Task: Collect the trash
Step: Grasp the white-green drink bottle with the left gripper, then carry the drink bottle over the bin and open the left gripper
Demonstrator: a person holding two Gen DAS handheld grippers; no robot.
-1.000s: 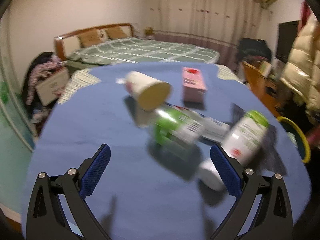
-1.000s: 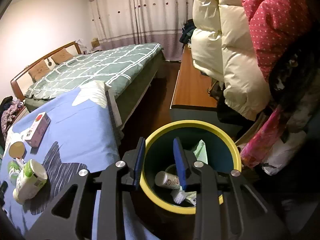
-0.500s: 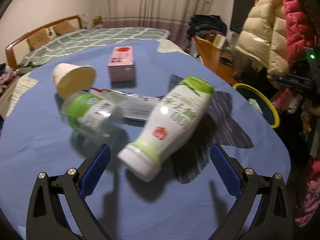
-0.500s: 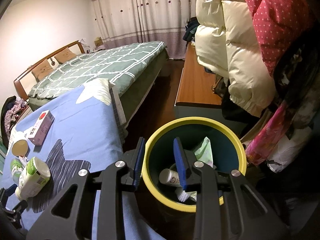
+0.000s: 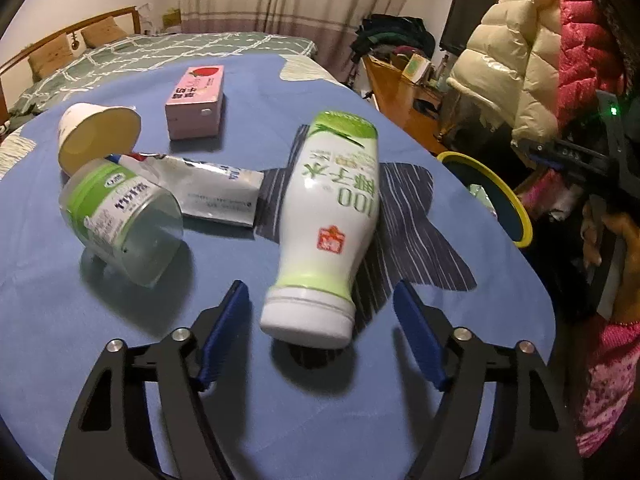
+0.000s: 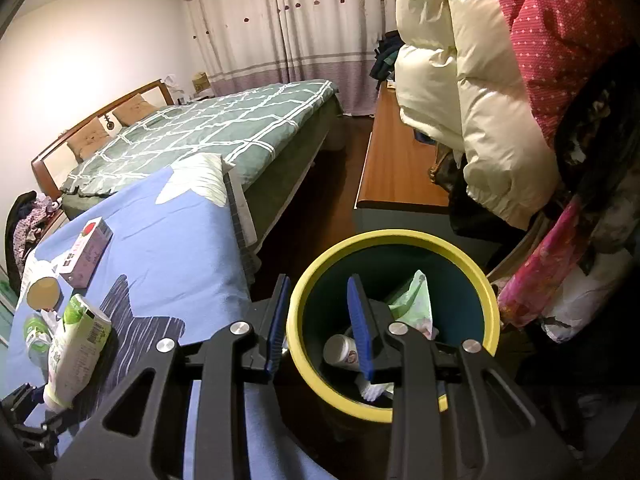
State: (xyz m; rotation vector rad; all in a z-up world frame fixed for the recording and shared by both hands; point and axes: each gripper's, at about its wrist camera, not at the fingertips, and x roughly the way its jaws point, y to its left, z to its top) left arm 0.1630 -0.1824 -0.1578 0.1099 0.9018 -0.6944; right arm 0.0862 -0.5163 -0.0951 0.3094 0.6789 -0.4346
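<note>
A white bottle with a green label [image 5: 332,216] lies on the blue table [image 5: 120,360], cap end toward me. My left gripper [image 5: 322,336] straddles that cap end. Its jaws are closing, with a gap still showing between each blue pad and the bottle. The same bottle [image 6: 76,344] shows at the far left of the right wrist view. My right gripper [image 6: 318,326] hovers over the near rim of the yellow-rimmed bin [image 6: 400,236], jaws partly open with nothing held. The bin holds a small white bottle [image 6: 340,350] and a green bag [image 6: 412,300].
Left of the bottle lie a clear jar with a green label [image 5: 120,220], a flat pouch [image 5: 208,192], a tipped paper cup [image 5: 96,136] and a pink box [image 5: 196,100]. The bin [image 5: 516,216] stands off the table's right edge. Hanging coats [image 6: 500,100] crowd the right; a bed [image 6: 208,136] lies behind.
My left gripper swung right and came down close to the white bottle, and its jaws narrowed around the cap end. The right gripper stayed over the bin.
</note>
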